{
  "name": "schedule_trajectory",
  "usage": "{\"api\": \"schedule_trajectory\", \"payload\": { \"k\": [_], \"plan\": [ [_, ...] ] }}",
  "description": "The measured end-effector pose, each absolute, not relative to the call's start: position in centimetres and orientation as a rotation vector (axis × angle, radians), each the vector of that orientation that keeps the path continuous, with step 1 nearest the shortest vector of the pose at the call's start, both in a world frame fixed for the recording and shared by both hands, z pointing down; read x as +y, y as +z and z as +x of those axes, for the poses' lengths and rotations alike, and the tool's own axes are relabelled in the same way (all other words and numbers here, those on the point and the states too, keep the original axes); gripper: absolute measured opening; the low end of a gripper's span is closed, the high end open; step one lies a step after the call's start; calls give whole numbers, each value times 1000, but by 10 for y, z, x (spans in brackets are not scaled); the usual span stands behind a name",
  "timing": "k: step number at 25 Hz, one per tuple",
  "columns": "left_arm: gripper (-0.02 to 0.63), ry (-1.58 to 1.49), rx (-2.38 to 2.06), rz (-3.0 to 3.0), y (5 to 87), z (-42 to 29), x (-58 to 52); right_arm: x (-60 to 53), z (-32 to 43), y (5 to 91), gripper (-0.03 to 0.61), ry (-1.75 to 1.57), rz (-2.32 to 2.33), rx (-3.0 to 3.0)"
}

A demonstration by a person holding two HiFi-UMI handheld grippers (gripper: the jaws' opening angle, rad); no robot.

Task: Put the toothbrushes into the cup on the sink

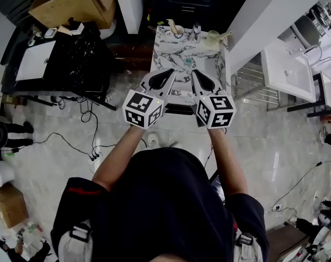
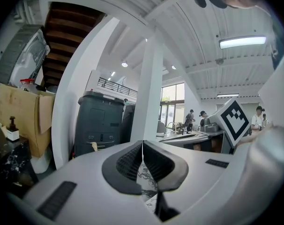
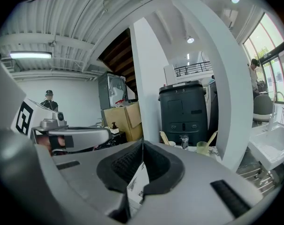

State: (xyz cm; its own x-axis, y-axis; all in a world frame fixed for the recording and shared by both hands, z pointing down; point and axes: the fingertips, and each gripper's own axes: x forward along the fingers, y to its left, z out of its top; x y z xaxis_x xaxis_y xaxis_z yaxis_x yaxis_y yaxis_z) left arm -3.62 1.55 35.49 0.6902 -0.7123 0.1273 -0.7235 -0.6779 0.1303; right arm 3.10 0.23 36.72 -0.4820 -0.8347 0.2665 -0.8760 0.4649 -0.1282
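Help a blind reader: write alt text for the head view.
A person holds left tongs and right tongs, both shut, at a marble sink top where a white cup and green cup each hold a toothbrush.

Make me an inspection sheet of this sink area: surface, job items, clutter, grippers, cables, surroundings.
Surface: marble sink top with a drain in its basin.
Job's things: white cup and green cup at the back edge. One toothbrush stands in the white cup, a second toothbrush in the green one.
Clutter: a small tap or bottle between the cups; cannot tell which.
Grippers: left gripper and right gripper both shut and empty, held side by side over the sink's front.
Cables: black cables loose on the floor at left, running to a power strip.
Surroundings: cardboard box, black table, white basin.
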Motion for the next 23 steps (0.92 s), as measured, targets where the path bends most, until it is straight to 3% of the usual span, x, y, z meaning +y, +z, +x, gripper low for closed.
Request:
{"api": "schedule_trajectory", "payload": {
  "k": [23],
  "plan": [
    [17, 144, -1188, 2748, 354, -22, 14, 3, 42, 365, 37, 389, 1501, -2574]
  ]
}}
